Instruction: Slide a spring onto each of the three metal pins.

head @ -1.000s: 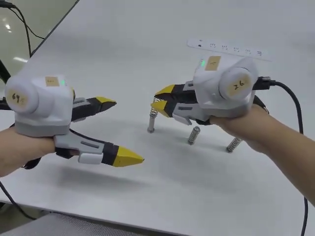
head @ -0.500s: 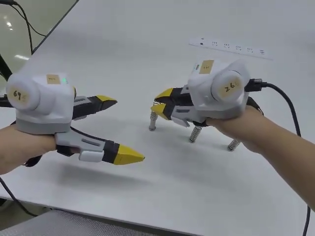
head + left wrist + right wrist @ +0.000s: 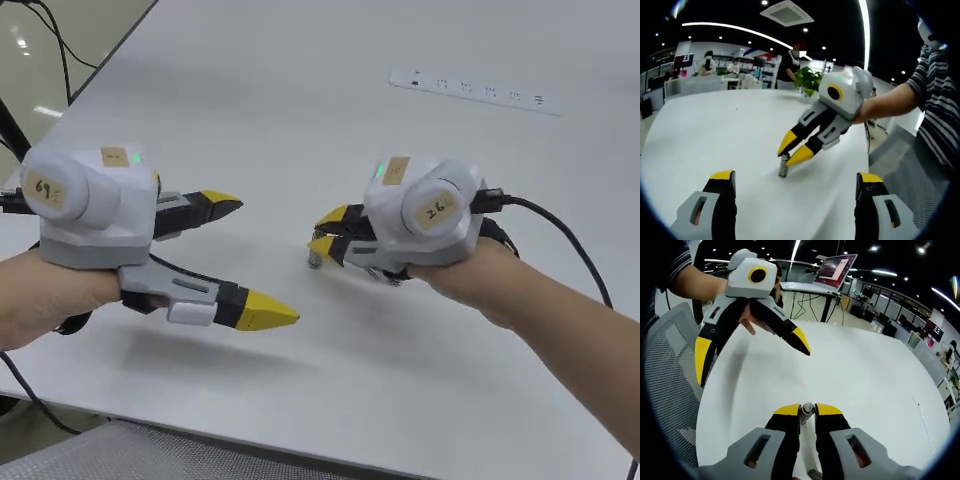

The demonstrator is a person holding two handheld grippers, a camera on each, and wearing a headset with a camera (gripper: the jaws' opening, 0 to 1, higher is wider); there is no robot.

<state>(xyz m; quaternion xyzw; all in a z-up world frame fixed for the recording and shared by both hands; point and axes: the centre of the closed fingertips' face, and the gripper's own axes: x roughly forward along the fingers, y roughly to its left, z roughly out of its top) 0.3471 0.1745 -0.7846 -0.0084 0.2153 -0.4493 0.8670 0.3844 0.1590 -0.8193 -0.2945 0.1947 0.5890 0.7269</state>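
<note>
Silvery coiled spring (image 3: 784, 164) threaded on pin (image 3: 782, 174), upright on white tabletop (image 3: 715, 130). Top end nipped between yellow tips of right gripper (image 3: 807, 410). Second spring (image 3: 814, 474) low between same jaws, blurred.

Bright, even overhead light is flooding the white table (image 3: 300, 90), leaving a soft shadow under the left gripper (image 3: 262, 262). Ceiling strips (image 3: 863, 30) are glaring, and both gripper views are bending and blurring toward their edges.
</note>
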